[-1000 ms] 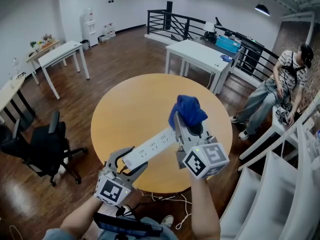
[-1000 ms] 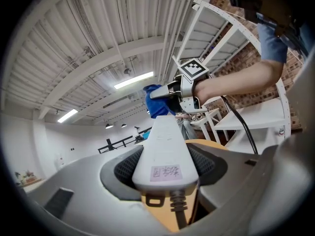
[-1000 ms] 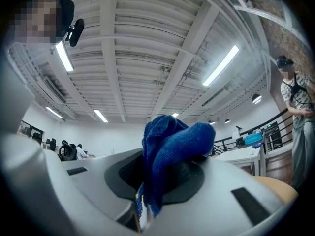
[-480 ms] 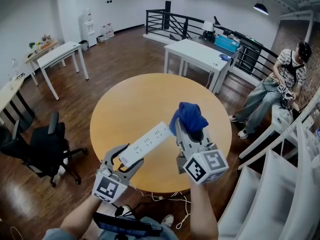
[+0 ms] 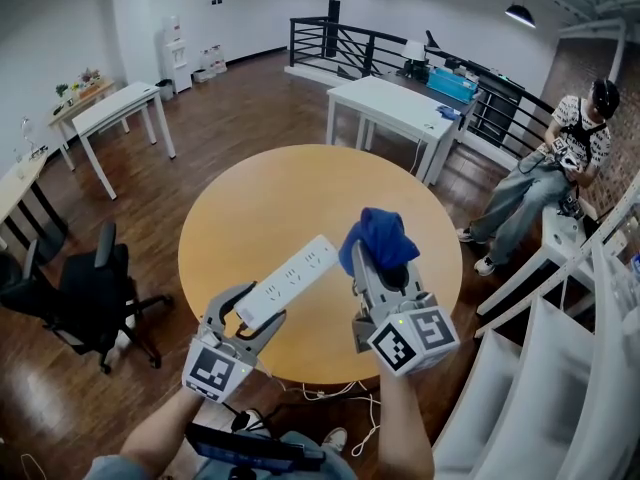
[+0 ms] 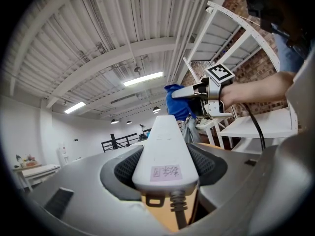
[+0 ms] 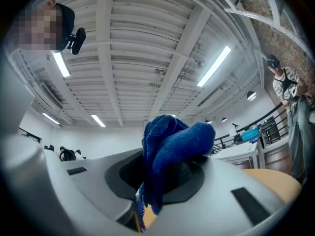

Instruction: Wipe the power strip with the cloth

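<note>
Clamping power strip (image 5: 290, 278) in left hand-held gripper (image 5: 258, 308) | right hand-held gripper (image 5: 380, 268) pinching cloth (image 5: 378, 236) | cloth seemingly just beside strip's far end

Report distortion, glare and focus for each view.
Head view: wide-angle bowing, even light, sharp round table. Left gripper view: fisheye, dark corners, power strip sharp, ceiling lights blown out. Right gripper view: fisheye, cloth crisp, bright ceiling strips.

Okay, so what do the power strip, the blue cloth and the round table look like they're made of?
The power strip looks like smooth white plastic, slightly glossy, with moulded sockets. The cloth is soft blue fabric, likely knit or terry: fuzzy, ribbed surface. The table seems light wood or laminate, matte, even tan.
</note>
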{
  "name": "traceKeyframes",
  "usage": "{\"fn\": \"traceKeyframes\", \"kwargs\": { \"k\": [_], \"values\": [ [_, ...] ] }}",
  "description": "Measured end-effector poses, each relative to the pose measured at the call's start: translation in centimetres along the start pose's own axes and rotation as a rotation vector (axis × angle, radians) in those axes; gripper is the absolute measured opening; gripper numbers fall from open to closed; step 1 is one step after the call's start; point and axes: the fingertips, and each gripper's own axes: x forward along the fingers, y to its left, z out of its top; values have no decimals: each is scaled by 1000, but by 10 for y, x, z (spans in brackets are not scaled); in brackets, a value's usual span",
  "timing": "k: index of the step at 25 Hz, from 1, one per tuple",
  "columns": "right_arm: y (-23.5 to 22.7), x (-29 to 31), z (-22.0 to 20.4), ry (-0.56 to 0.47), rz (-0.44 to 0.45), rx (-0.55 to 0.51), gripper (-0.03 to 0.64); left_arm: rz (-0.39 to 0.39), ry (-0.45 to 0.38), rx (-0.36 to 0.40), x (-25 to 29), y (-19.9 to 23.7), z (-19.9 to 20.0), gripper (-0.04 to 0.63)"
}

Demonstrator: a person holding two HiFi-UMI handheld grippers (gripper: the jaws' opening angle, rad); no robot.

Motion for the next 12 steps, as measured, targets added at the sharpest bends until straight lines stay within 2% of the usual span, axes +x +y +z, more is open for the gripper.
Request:
{"fn": "traceKeyframes", "kwargs": {
  "k": [5,12],
  "values": [
    [7,-4,-5,-6,21,1,67,9,-3,-30,5,4,3,287],
    [37,-11,-26,12,96,-2,67,17,-11,-45,6,6,6,287]
  ]
}}
